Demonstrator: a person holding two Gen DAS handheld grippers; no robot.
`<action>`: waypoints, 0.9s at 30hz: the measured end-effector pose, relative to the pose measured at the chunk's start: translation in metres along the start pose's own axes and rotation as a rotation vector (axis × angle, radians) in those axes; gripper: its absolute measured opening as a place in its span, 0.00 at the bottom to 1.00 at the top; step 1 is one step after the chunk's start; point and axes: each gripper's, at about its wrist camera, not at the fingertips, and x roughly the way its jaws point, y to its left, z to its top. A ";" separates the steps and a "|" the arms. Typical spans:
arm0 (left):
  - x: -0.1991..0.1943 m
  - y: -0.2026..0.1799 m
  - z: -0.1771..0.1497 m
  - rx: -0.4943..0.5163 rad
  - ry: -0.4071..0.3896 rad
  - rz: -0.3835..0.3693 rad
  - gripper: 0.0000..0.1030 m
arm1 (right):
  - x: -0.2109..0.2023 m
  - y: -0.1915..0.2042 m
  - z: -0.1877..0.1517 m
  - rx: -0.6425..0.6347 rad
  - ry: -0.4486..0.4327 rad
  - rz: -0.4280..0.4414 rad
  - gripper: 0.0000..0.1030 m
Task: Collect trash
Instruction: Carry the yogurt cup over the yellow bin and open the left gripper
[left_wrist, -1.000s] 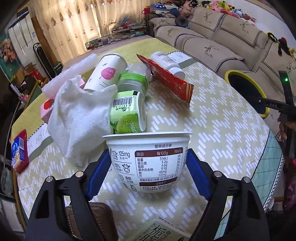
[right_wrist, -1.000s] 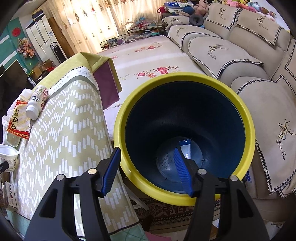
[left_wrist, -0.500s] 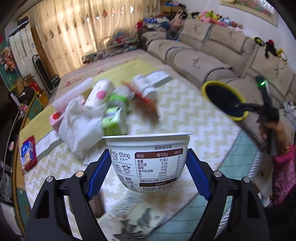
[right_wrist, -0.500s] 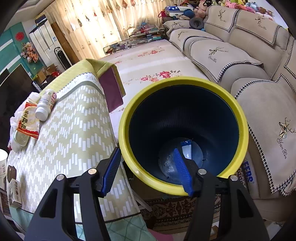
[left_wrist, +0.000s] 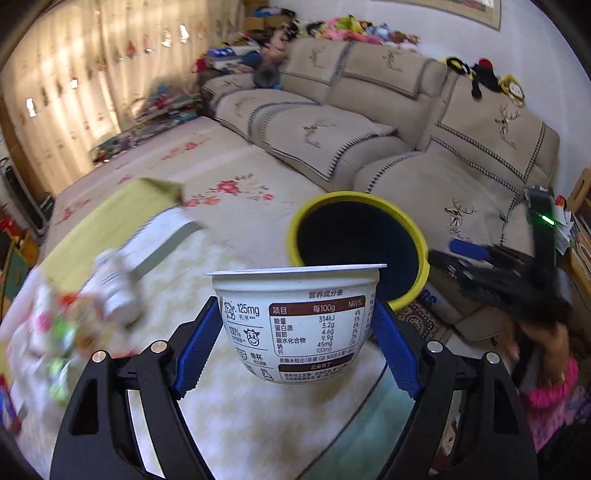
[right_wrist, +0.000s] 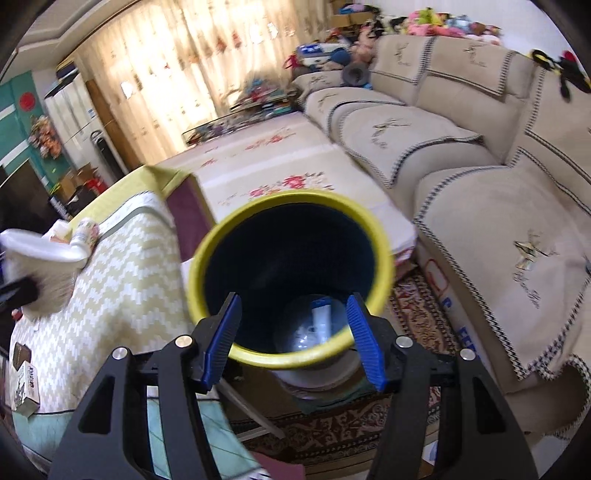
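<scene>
My left gripper (left_wrist: 295, 332) is shut on a white yogurt cup (left_wrist: 295, 317) and holds it upright in the air above the table's edge. A dark bin with a yellow rim (left_wrist: 360, 243) stands just beyond the cup. In the right wrist view the bin (right_wrist: 291, 273) is straight ahead, with a white tube and other scraps at its bottom. My right gripper (right_wrist: 293, 332) is open and empty, just in front of the bin's near rim. The cup shows blurred at the left of the right wrist view (right_wrist: 44, 251).
The round table with a zigzag cloth (right_wrist: 110, 280) lies left of the bin. Blurred trash (left_wrist: 70, 321) sits on it: a small white bottle (right_wrist: 85, 232), a wrapper, tissue. A beige sofa (right_wrist: 498, 206) runs behind and right of the bin. A small box (right_wrist: 27, 380) lies near the table edge.
My left gripper has lifted the yogurt cup off the table and swung it right toward the bin. My right gripper has drawn back a little from the bin.
</scene>
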 end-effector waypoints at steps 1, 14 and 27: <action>0.015 -0.008 0.009 0.011 0.012 -0.004 0.78 | -0.003 -0.006 -0.002 0.007 -0.002 -0.008 0.55; 0.153 -0.052 0.070 0.037 0.147 -0.001 0.88 | -0.015 -0.071 -0.018 0.104 0.002 -0.075 0.60; -0.019 -0.008 0.013 -0.084 -0.122 0.096 0.95 | -0.005 -0.035 -0.027 0.051 0.032 0.022 0.61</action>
